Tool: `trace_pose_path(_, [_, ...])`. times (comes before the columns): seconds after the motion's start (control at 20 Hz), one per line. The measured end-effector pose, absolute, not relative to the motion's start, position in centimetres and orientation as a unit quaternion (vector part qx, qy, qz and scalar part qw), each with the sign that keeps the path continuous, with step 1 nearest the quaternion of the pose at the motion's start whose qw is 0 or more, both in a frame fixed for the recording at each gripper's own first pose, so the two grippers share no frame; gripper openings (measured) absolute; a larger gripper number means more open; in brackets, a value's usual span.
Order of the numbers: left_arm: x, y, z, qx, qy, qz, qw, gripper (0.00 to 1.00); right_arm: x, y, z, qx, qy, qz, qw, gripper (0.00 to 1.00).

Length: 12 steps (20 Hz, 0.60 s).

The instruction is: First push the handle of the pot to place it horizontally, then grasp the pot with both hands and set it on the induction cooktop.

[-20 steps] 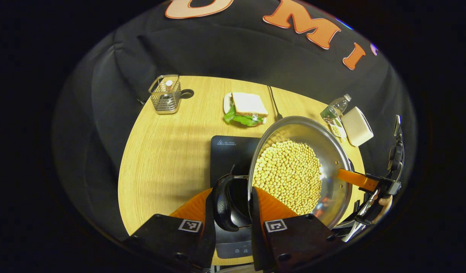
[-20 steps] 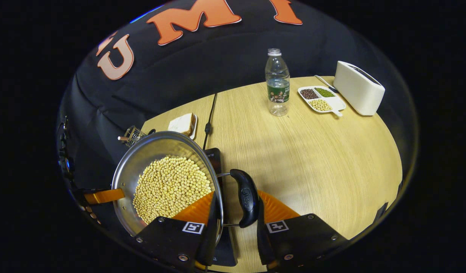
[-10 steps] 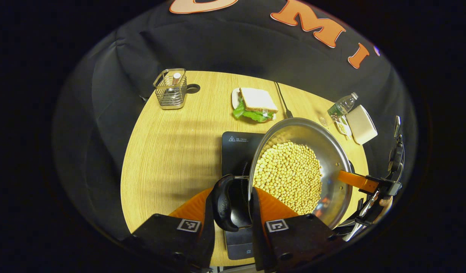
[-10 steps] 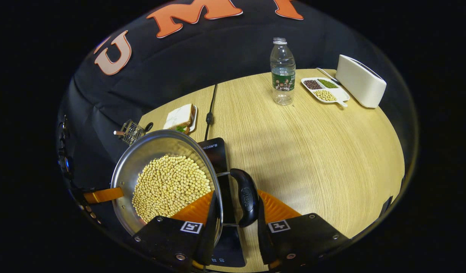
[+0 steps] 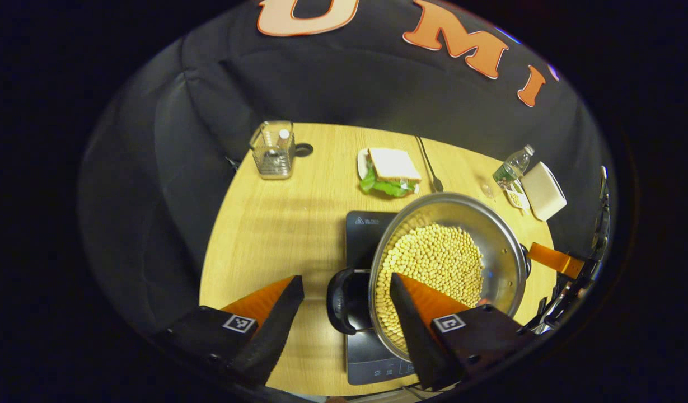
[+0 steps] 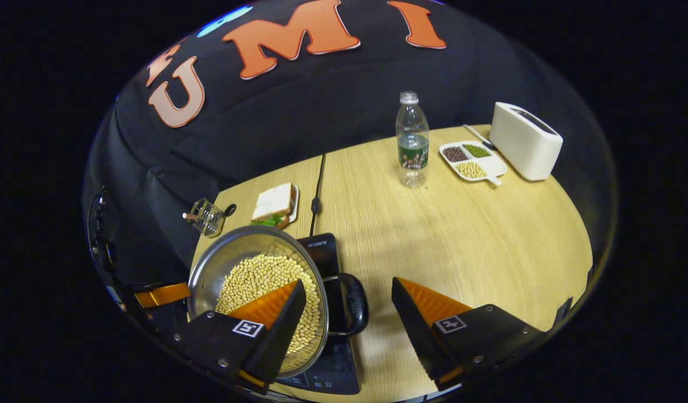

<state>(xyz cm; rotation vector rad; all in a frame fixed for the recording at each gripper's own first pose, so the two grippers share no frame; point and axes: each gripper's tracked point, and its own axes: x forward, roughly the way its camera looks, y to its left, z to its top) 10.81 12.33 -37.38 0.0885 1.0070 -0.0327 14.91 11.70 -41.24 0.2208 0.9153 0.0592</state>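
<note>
One steel pot point(image 5: 497, 254) of soybeans, with two black loop handles point(image 5: 341, 302). One induction cooktop point(image 5: 359, 235). One sandwich point(image 5: 393, 165) on one plate. One wire basket point(image 5: 273, 151). One water bottle point(image 6: 411, 140). One three-compartment dish point(image 6: 471, 160) of beans. One white toaster point(image 6: 524, 141). One wooden table point(image 6: 461, 235). One power cord point(image 6: 317, 193).

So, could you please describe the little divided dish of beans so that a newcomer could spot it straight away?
Start at the far end of the wooden table, where a white toaster stands. The white divided dish lies just beside it, between the toaster and the clear water bottle. It alone holds three separate piles: dark, green and pale beans.
</note>
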Motion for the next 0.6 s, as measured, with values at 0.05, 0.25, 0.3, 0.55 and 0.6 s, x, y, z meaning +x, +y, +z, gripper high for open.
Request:
trace_pose_path(0.05, [11.5,12.3,-35.8,0.046,0.464,-0.013,0.885,1.00,15.5,11.3,-39.2,0.108,0.422,0.029,0.899,0.95])
trace_pose_path(0.25, [14.6,10.9,-25.7,0.036,0.367,-0.012,0.929,0.99,18.4,9.3,-29.1,0.105,0.328,0.026,0.938,0.95])
trace_pose_path(0.3, [15.3,10.5,-22.8,0.035,0.337,-0.016,0.941,0.99,18.8,8.4,-26.1,0.096,0.303,0.026,0.948,0.95])
trace_pose_path(0.55, [16.5,8.6,-7.0,0.032,0.186,-0.021,0.982,0.98,19.6,6.9,-12.4,0.076,0.184,0.036,0.979,0.95])
trace_pose_path(0.6, [16.2,8.4,-3.8,0.032,0.156,-0.021,0.987,0.98,19.2,6.4,-9.9,0.071,0.161,0.038,0.984,0.95])
